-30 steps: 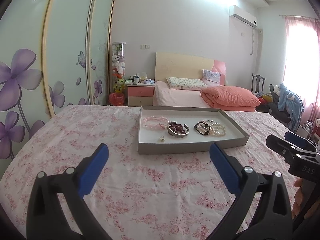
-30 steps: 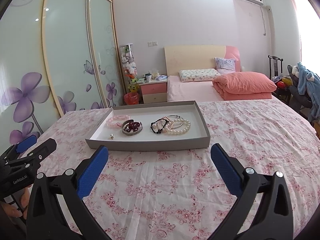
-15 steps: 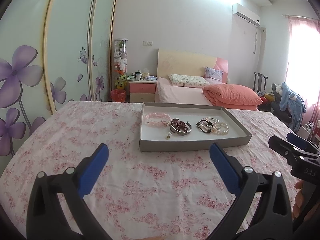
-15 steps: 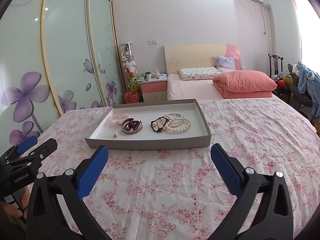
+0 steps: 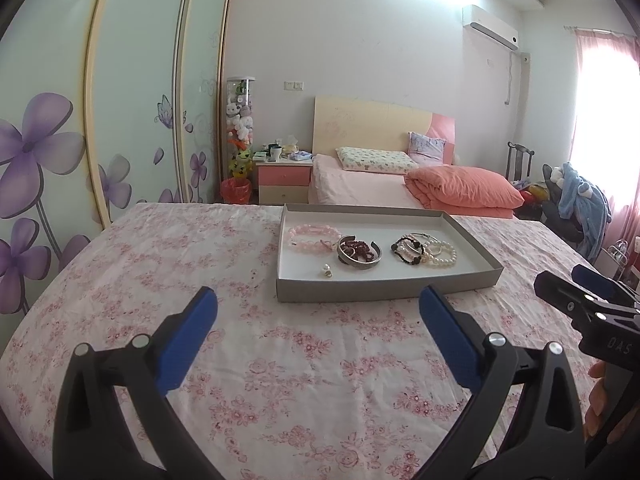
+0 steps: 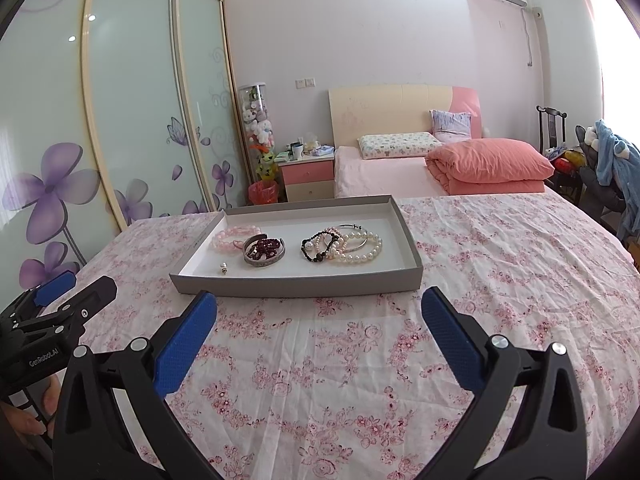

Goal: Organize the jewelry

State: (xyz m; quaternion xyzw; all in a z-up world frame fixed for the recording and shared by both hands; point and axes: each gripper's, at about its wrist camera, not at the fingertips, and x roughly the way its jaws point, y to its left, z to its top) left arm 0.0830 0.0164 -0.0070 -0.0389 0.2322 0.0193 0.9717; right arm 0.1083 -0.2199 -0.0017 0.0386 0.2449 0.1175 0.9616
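The grey tray (image 6: 296,280) lies ahead of both grippers on the floral bed cover (image 6: 360,360), its long side running across the frame. In the right wrist view it sits at centre, just beyond the spread right gripper (image 6: 320,322); in the left wrist view it lies up and right of the left gripper (image 5: 318,320), also spread and empty. The pearl bracelets (image 6: 356,246) cluster right of centre in the tray, so the right gripper looks better placed for them; the pink bead bracelet (image 5: 312,236) suits the left.

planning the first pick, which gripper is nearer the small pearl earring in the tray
Left, slightly. The pearl earring lies straight ahead of the open left gripper; from the open right gripper it sits ahead and leftward.
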